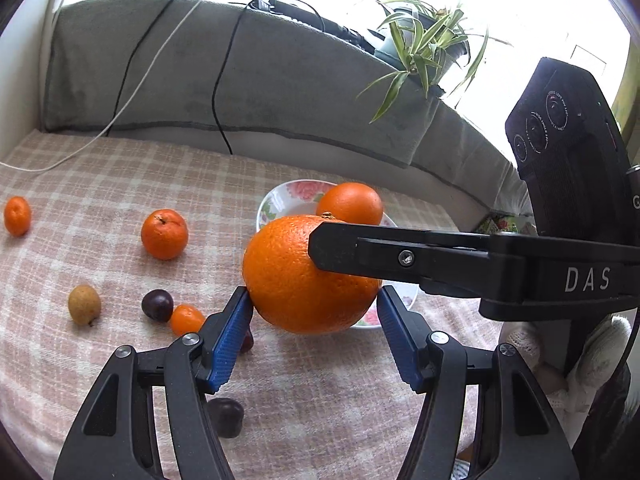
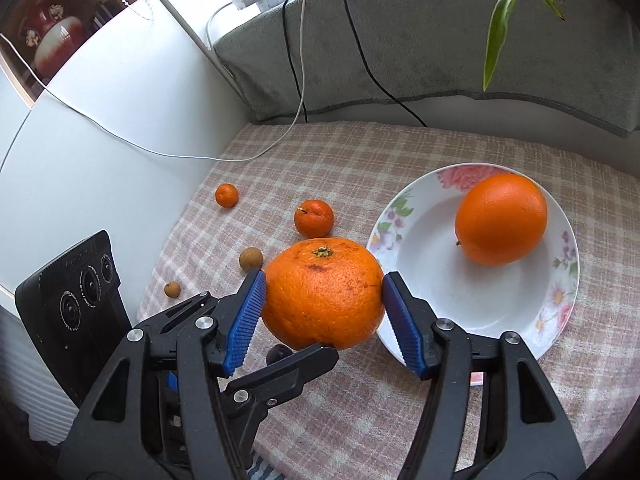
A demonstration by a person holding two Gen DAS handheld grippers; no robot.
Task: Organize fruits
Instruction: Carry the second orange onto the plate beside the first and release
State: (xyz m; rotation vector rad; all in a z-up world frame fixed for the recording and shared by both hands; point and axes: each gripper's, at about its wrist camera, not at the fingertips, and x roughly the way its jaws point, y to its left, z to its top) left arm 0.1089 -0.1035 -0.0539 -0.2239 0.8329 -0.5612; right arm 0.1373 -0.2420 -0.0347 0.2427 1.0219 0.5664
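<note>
Big orange [image 1: 304, 276] betw. both hand-held grippers, plate [image 1: 276, 202] behind

- Daylight is flooding in from the far window [image 1: 520, 8], blowing it out to white.
- Soft shadows are falling near the fruit.
- Fisheye distortion is bending and darkening the edges; the centre is staying sharp.
</note>
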